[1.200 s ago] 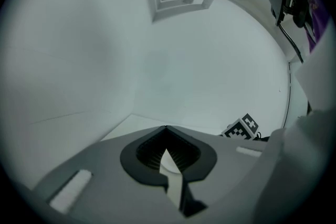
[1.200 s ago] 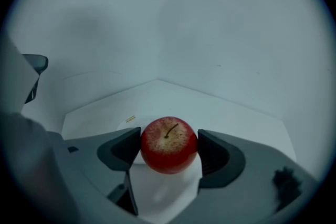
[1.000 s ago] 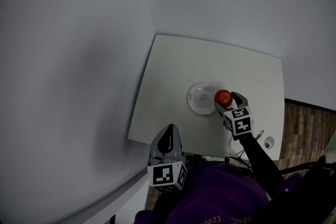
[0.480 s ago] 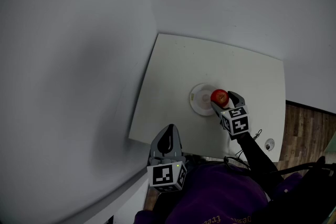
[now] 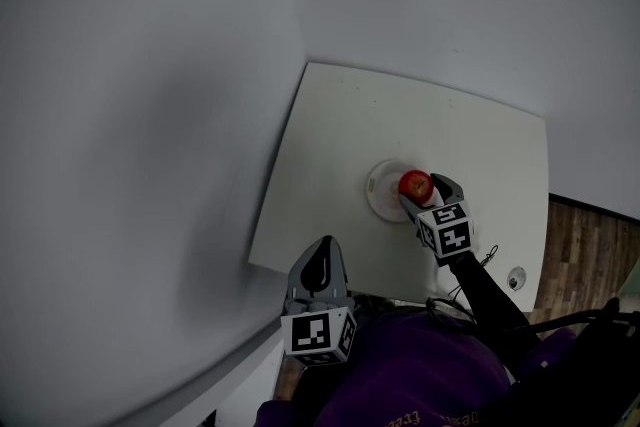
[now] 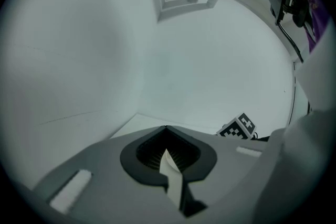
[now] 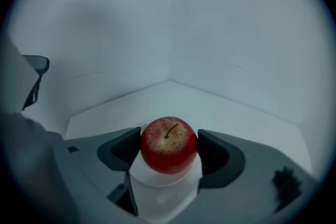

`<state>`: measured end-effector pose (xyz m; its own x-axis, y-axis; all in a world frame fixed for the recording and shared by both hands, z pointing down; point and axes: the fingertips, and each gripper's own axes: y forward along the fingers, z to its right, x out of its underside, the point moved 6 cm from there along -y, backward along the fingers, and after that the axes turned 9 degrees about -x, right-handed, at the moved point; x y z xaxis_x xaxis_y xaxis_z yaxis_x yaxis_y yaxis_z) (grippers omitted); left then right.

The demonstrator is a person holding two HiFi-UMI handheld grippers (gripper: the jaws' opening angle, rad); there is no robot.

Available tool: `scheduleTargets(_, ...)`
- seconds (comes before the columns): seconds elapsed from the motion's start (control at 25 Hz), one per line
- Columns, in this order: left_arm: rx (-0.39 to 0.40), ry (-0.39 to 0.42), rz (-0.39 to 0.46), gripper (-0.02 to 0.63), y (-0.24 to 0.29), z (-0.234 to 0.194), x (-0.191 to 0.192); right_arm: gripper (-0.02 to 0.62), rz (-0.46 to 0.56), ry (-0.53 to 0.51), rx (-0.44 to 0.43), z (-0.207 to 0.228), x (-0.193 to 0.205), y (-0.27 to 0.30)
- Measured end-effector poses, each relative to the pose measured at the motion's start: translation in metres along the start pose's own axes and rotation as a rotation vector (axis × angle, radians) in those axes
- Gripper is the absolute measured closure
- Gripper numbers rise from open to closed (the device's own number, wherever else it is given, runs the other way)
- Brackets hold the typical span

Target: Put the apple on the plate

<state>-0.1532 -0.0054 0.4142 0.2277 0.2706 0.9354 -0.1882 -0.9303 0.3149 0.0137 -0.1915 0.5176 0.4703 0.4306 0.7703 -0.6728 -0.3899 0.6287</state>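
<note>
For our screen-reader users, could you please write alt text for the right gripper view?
A red apple, stem up, sits gripped between the dark jaws of the right hand-held gripper. Behind it lie a white table and a pale wall corner.

No legible words, brands or numbers anywhere.

Only signs are square black-and-white coded markers:
- on white-faced marker cube (image 5: 318, 333) of left gripper (image 5: 319, 253)
- on matching second cube (image 5: 447, 229) of right gripper (image 5: 419, 191)
- block patterns only, no letters or digits

Left gripper view: one such marked cube face (image 6: 239, 127) low, right of centre, pattern partly cut off.

Small orange print (image 5: 400, 418) on purple fabric garment (image 5: 430, 370), bottom edge of head view: too small and cut off to read.
</note>
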Motion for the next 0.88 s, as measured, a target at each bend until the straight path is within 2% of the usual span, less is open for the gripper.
scheduleTargets(0.48,-0.013,0.003,-0.011,0.6,0.004,-0.005,-0.001,0.258,-0.03,-0.002,-0.038,-0.007,0.005,0.016)
scheduleTargets(0.88,-0.014,0.016,-0.02,0.6,0.004,-0.006,-0.003,0.258,-0.012,-0.003,-0.043,-0.011,0.005,0.022)
